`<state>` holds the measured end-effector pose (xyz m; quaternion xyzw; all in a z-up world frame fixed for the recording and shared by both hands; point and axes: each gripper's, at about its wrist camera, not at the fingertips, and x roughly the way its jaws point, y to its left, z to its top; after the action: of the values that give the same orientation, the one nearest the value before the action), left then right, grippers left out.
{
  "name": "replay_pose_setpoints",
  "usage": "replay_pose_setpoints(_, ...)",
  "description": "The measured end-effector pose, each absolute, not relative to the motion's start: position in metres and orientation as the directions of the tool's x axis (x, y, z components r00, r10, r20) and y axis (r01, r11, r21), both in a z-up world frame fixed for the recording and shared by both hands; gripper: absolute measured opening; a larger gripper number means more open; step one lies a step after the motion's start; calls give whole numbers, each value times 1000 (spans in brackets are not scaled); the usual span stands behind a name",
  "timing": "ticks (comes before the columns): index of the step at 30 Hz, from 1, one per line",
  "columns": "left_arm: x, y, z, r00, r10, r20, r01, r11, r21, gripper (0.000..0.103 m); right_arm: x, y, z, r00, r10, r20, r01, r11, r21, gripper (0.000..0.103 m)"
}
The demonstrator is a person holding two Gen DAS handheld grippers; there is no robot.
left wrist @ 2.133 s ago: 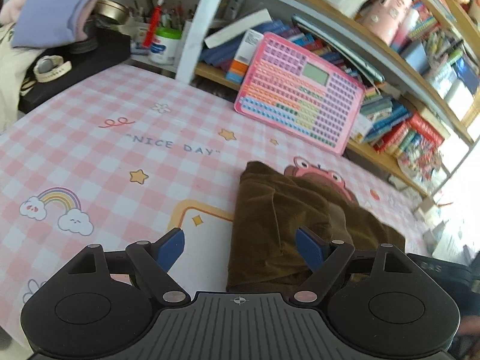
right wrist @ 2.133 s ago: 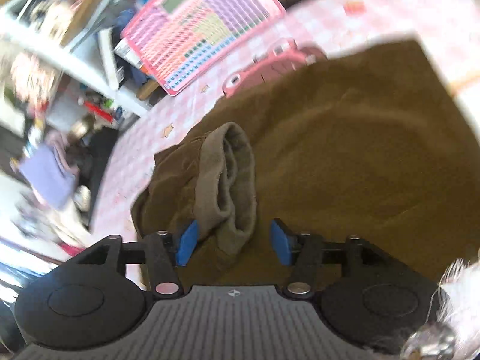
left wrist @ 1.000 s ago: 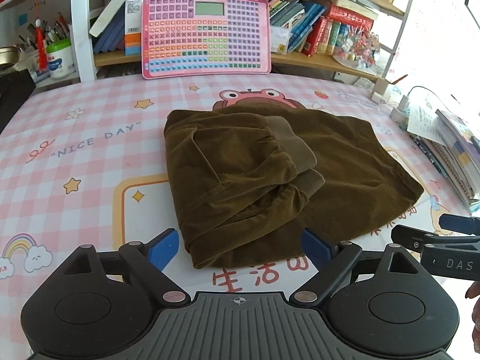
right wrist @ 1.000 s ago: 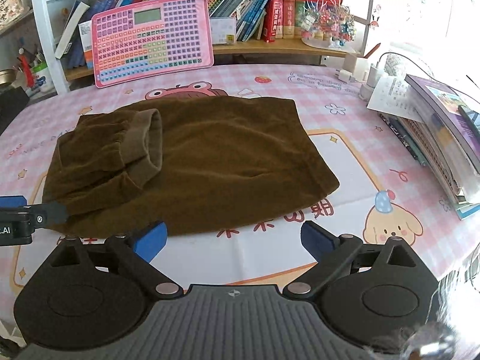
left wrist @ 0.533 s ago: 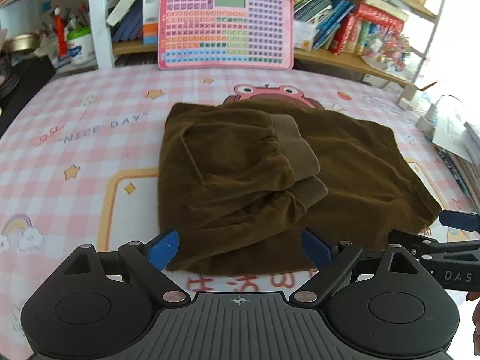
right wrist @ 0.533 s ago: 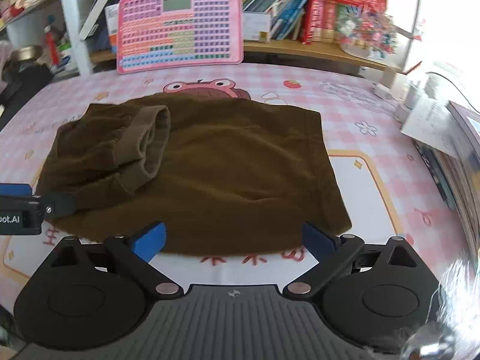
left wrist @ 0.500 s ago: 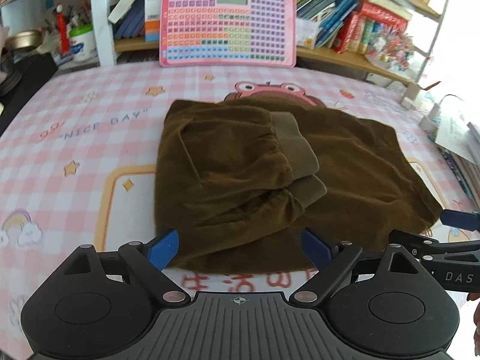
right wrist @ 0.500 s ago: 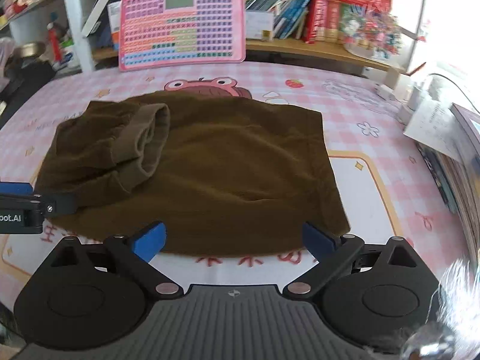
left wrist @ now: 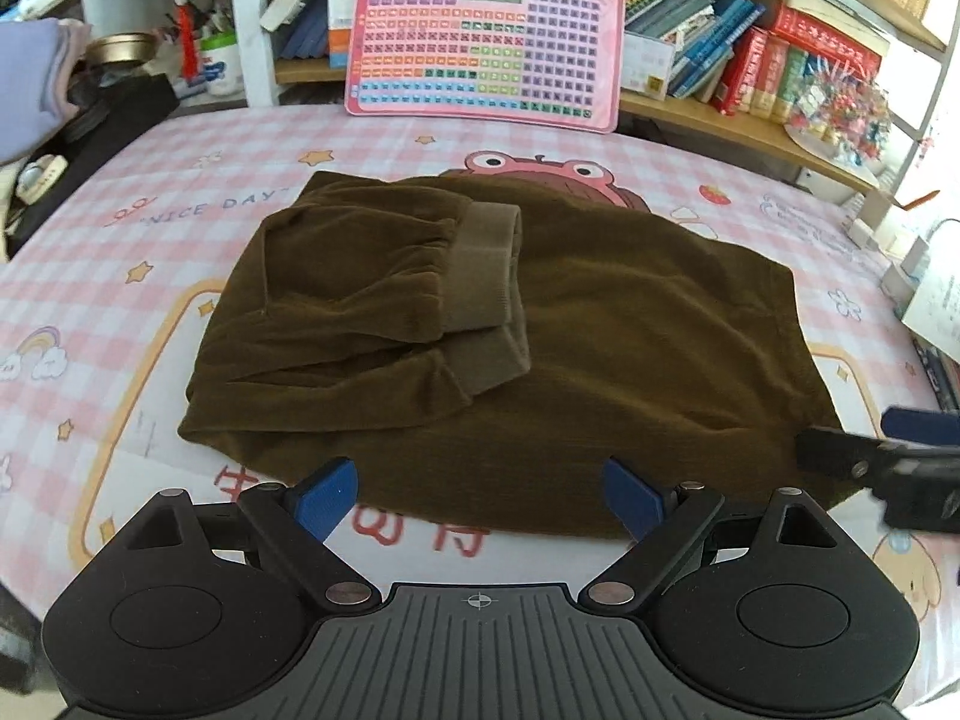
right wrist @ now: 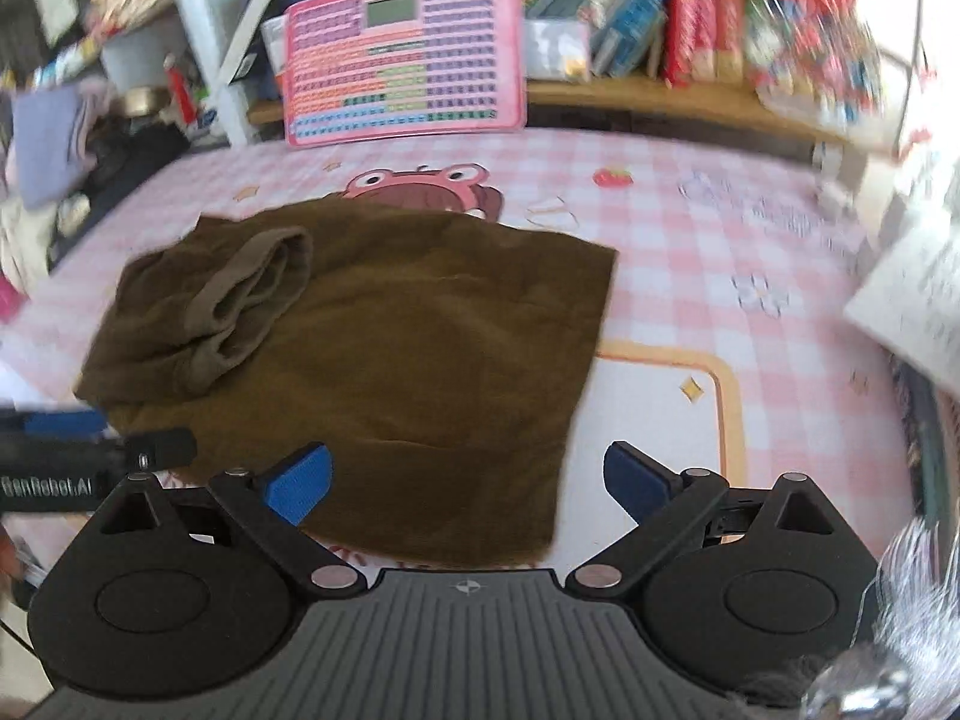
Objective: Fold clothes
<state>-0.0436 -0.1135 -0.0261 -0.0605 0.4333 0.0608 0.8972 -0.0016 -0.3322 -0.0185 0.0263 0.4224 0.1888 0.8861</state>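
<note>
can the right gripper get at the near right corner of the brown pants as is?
Probably yes: the right gripper is open, the brown pants corner lies flat just ahead between its fingers, nothing covering it.

Setting: home, probably a child's study room. Worktop (left wrist: 180, 180) under a pink checked cartoon cloth printed "NICE DAY". Wooden bookshelf (left wrist: 738, 126) packed with books (left wrist: 708, 60). Pink learning keyboard toy (left wrist: 486, 36) leaning on the shelf. Pen jar (left wrist: 213, 63); folded lilac laundry (left wrist: 27, 90) at left.
</note>
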Motion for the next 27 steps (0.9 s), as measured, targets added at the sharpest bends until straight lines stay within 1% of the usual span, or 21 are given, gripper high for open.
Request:
replay_pose_setpoints(1, -44, -117, -25, 619, 68, -783, -170, 984, -49, 91, 2, -341, -20, 556, 378, -740, -297, 922, 248, 97)
replay_pose_setpoints(4, -43, -126, -20, 623, 84, -777, -180, 983, -38, 91, 14, -363, -27, 496, 448, -744, -232, 894, 383, 88)
replay_pose_setpoints(5, -42, -129, -19, 625, 84, -776, -178, 983, -36, 91, 17, -370, -30, 476, 469, -744, -207, 882, 423, 80)
replay_pose_setpoints(6, -42, -133, -17, 627, 84, -775, -171, 985, -32, 91, 21, -376, -33, 457, 490, -743, -182, 869, 461, 76)
replay_pose_setpoints(7, -41, -137, -16, 628, 84, -774, -162, 987, -25, 91, 23, -380, -35, 441, 508, -740, -160, 856, 492, 69)
replay_pose_setpoints(9, -40, -144, -14, 631, 82, -771, -138, 990, -7, 91, 28, -388, -41, 408, 548, -730, -107, 823, 558, 58)
replay_pose_setpoints(12, -41, -154, -12, 638, 78, -766, -101, 995, 17, 91, 34, -398, -52, 359, 614, -703, -17, 757, 653, 51)
replay_pose_setpoints(13, -41, -156, -11, 641, 71, -764, -84, 996, 22, 91, 35, -401, -55, 346, 632, -694, 7, 738, 675, 50)
replay_pose_setpoints(19, -43, -176, -11, 663, 40, -748, 35, 996, 85, 91, 44, -400, -62, 316, 666, -676, 38, 703, 710, 46)
replay_pose_setpoints(20, -44, -179, -12, 665, 28, -747, 60, 994, 91, 91, 46, -399, -64, 310, 672, -673, 41, 698, 715, 41)
replay_pose_setpoints(21, -44, -183, -12, 665, 11, -747, 91, 991, 96, 91, 48, -397, -66, 305, 677, -670, 44, 693, 720, 33)
replay_pose_setpoints(23, -43, -193, -16, 660, -16, -751, 155, 981, 115, 91, 55, -393, -70, 286, 682, -673, 63, 687, 724, 20)
replay_pose_setpoints(25, -40, -204, -20, 665, -17, -746, 197, 968, 154, 91, 59, -394, -70, 283, 697, -659, 72, 670, 739, 18)
replay_pose_setpoints(27, -35, -216, -26, 676, -7, -737, 228, 953, 201, 91, 59, -395, -60, 295, 728, -619, 46, 636, 770, 17)
